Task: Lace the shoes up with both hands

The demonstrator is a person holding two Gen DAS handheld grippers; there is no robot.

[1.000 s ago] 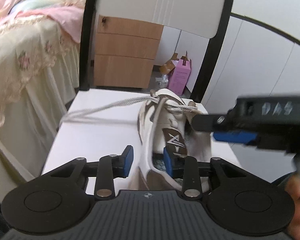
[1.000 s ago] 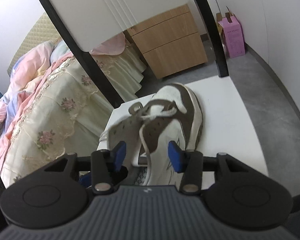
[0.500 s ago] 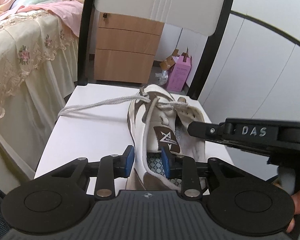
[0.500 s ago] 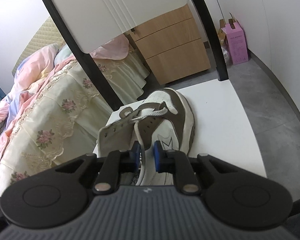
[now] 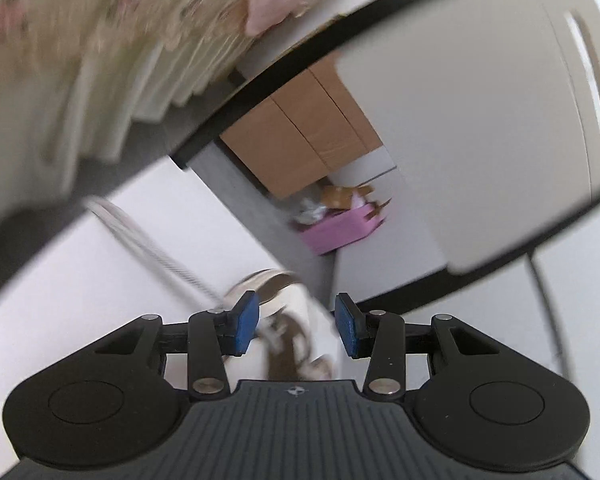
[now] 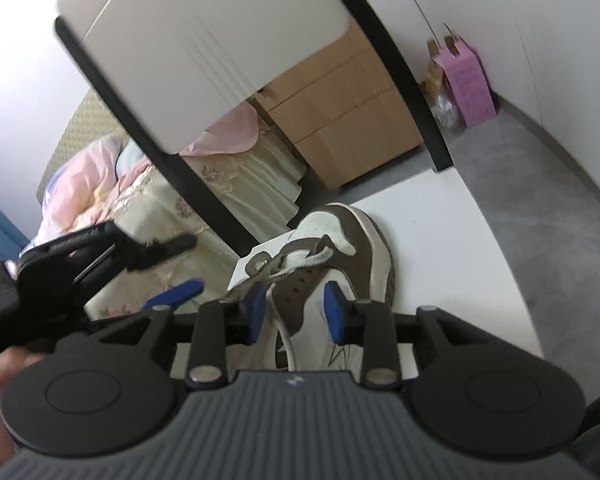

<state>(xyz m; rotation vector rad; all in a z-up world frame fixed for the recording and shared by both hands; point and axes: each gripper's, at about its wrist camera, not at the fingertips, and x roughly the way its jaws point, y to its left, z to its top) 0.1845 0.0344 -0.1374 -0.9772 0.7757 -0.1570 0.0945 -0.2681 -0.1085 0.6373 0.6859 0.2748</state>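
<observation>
The shoe (image 6: 332, 264) is laced only at the toe, lower centre — both claws are opening, nothing gripped; upper eyelets remain.

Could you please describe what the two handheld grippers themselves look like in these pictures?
Both match: the left gripper and right gripper have black linkage arms with silver pivot pins, blue pads, round black side discs and a ribbed dark grey body bearing a small logo. No cables or sleeves show.

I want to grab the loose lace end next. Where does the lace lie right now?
In the left wrist view the lace trails across the white chair seat, running from the shoe toward the upper left, the side nearest the bed.
</observation>
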